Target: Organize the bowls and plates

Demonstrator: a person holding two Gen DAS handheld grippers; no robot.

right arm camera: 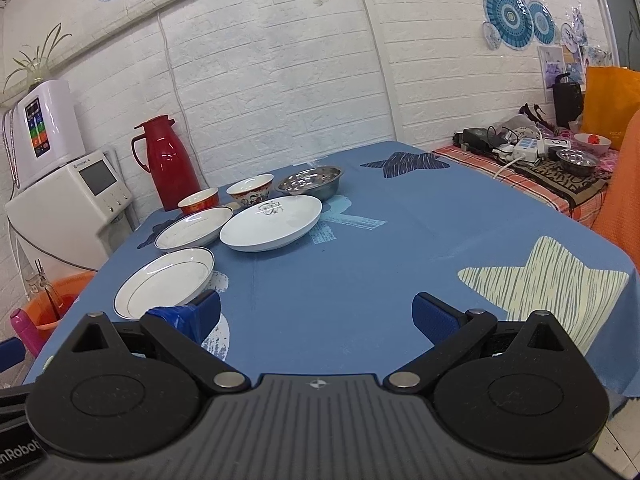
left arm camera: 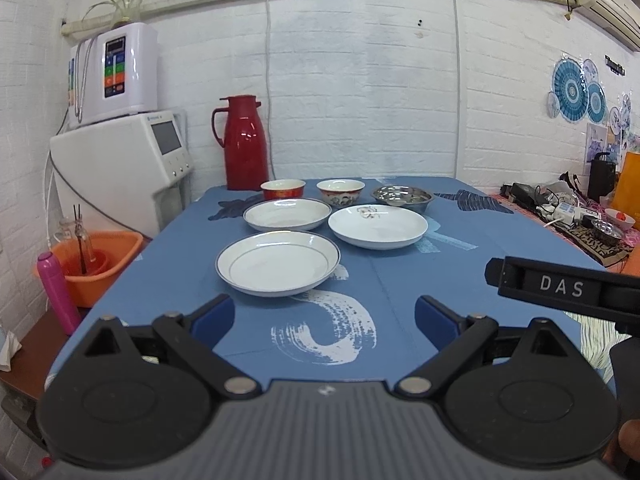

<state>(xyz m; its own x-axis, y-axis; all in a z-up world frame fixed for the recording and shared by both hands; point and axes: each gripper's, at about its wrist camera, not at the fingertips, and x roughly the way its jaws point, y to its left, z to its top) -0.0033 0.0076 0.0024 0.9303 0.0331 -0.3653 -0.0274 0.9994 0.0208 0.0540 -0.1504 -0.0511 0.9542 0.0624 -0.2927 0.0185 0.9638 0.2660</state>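
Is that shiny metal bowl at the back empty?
It looks empty: the metal bowl sits upright and only its bare, reflective inside shows; nothing sticks up above the rim.

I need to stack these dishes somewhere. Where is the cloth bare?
Bare: the right half of the blue tablecloth, between the decorated plate and the pale star print. Crowded: the far left, plates and bowls packed before the red thermos.

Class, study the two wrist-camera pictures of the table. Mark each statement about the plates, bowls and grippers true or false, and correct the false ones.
1. Three plates lie on the blue tablecloth. True.
2. The steel bowl is stacked inside the red bowl. False: they stand apart, with the patterned bowl between them.
3. The left gripper is open and empty. True.
4. The right gripper holds a plate. False: it is open and empty.
5. The red thermos lies on its side. False: it stands upright.
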